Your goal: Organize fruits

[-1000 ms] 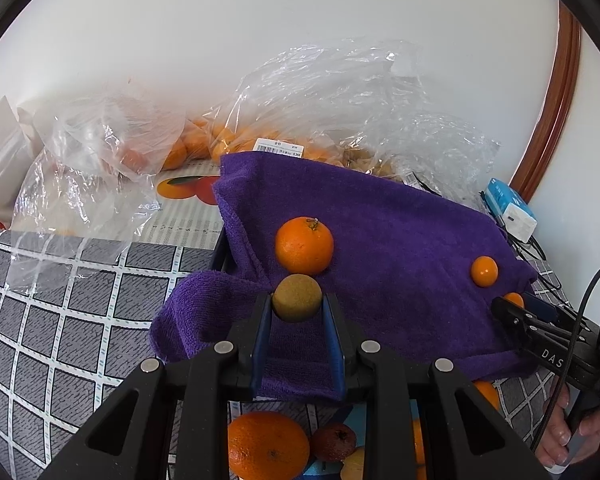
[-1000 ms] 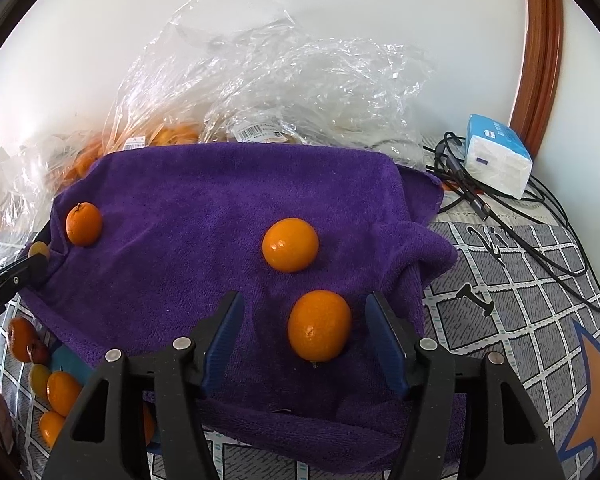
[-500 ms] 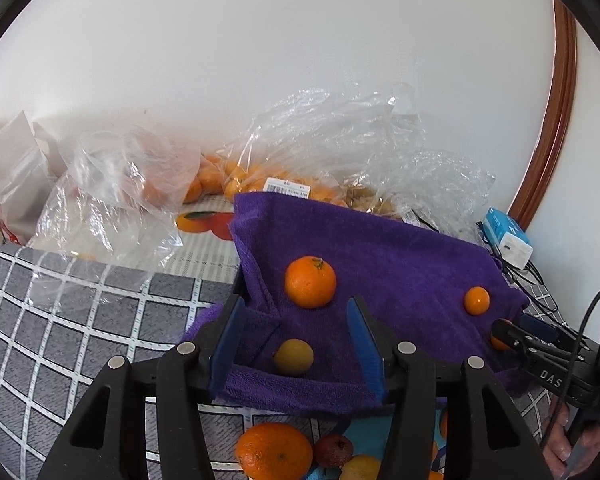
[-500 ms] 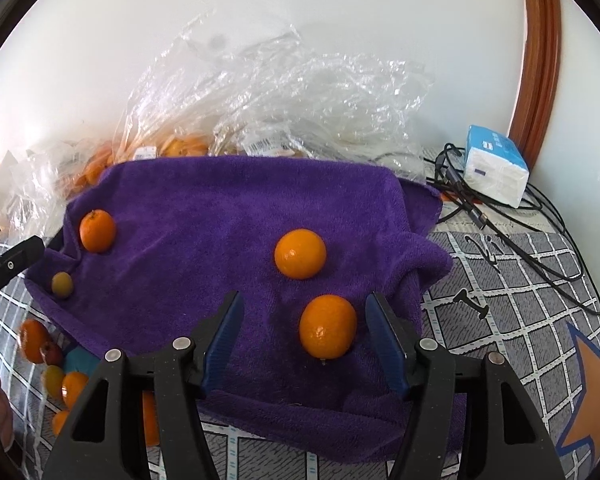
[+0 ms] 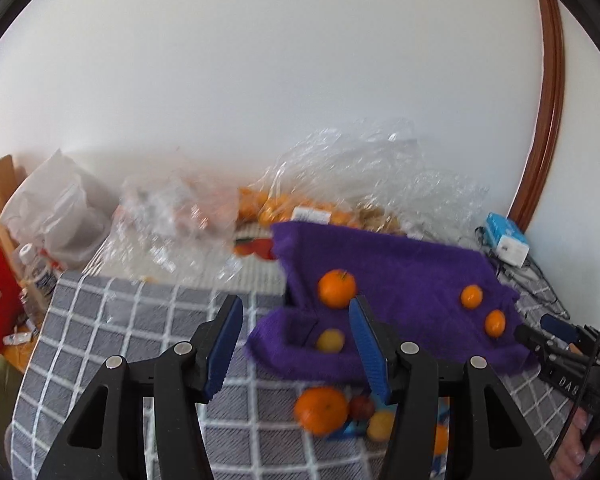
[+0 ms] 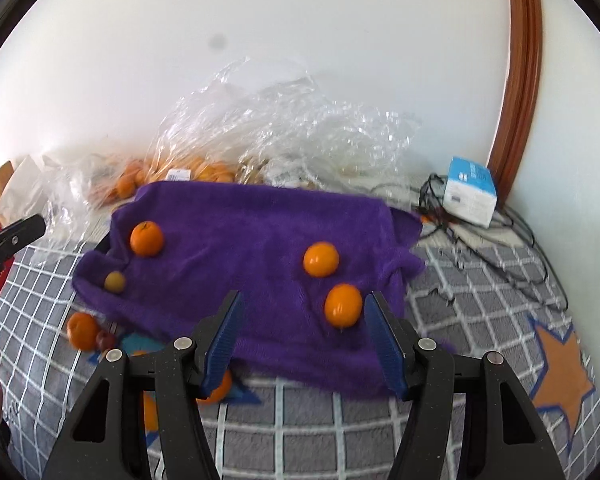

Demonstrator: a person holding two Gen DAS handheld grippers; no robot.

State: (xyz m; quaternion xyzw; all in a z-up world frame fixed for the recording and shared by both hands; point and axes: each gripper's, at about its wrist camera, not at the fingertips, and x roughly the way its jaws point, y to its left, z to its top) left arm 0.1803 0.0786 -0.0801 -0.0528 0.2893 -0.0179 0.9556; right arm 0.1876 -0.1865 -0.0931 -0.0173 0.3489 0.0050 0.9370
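Hand-held grippers (image 5: 296,344) (image 6: 302,338) apart, empty.

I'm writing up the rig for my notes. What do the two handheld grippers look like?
Both match: the left gripper and right gripper have black, angular, speckled frames with triangular cut-outs, silver round bolt heads at the joints, and two flat fingers lined with ribbed blue pads. Seen from the left wrist view, the right gripper has white lettering on its black body and a thin black cable running beside it.

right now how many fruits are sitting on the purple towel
4: a stemmed orange far left, a small yellowish fruit below it, two oranges right, and. Folds may hide more.
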